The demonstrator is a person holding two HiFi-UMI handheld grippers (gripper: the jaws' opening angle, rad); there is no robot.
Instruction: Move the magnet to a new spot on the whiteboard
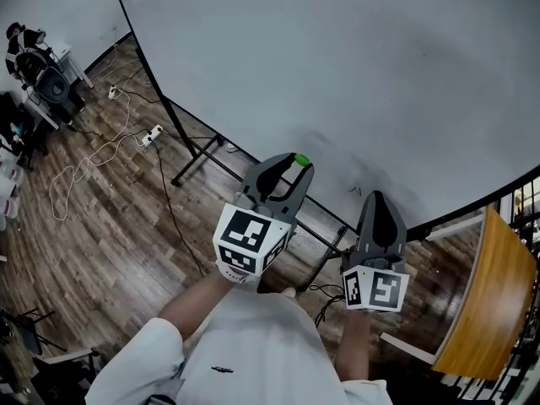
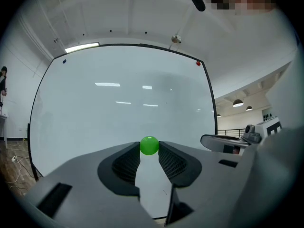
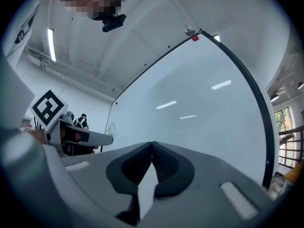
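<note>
A small round green magnet (image 2: 149,145) sits between the tips of my left gripper (image 2: 149,147), whose pads press on it from both sides; the head view shows the green magnet (image 1: 301,159) at the tip of the left gripper (image 1: 297,164), held just off the whiteboard (image 1: 337,74). The whiteboard (image 2: 118,103) fills the left gripper view straight ahead. My right gripper (image 1: 377,199) hangs to the right, near the board's lower edge, its jaws closed tip to tip with nothing between them. In its own view the right gripper (image 3: 151,145) faces the whiteboard (image 3: 199,113).
The whiteboard stands on a black wheeled frame (image 1: 198,154) over a wood floor (image 1: 93,218) with loose cables and a power strip (image 1: 152,135). A wooden tabletop (image 1: 485,302) is at the right. A person (image 1: 25,53) sits far left at a desk. A red magnet (image 2: 198,63) marks the board's top right corner.
</note>
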